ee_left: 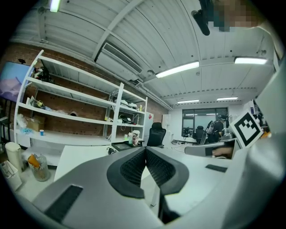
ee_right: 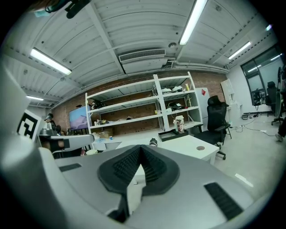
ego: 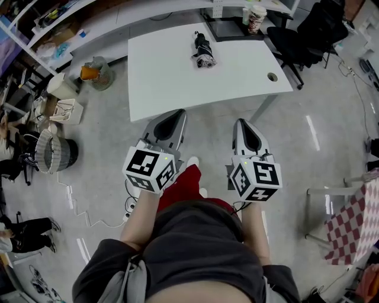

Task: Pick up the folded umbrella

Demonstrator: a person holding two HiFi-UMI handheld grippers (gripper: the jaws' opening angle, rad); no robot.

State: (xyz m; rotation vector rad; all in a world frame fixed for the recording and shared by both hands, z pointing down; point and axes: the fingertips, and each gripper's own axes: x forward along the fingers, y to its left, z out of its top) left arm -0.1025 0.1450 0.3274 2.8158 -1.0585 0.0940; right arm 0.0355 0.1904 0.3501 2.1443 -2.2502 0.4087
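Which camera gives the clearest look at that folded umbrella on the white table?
The head view: the folded umbrella lies whole on the white table, seen from above. The left gripper view and right gripper view show it only as a small dark lump far off.

Bench (ego: 172, 83): 12 o'clock, ahead of both tools.
Umbrella (ego: 204, 50): on bench, far half, 12 o'clock.
Hole (ego: 272, 77): in bench top, near right corner, 1 o'clock.
Tray (ego: 228, 26), cup (ego: 256, 18): behind bench, cup right of tray.
Chair (ego: 308, 35): 2 o'clock.
Bin (ego: 100, 74): on floor, 10 o'clock.
Left tool (ego: 173, 113), right tool (ego: 243, 122): side by side, just short of bench's near edge.
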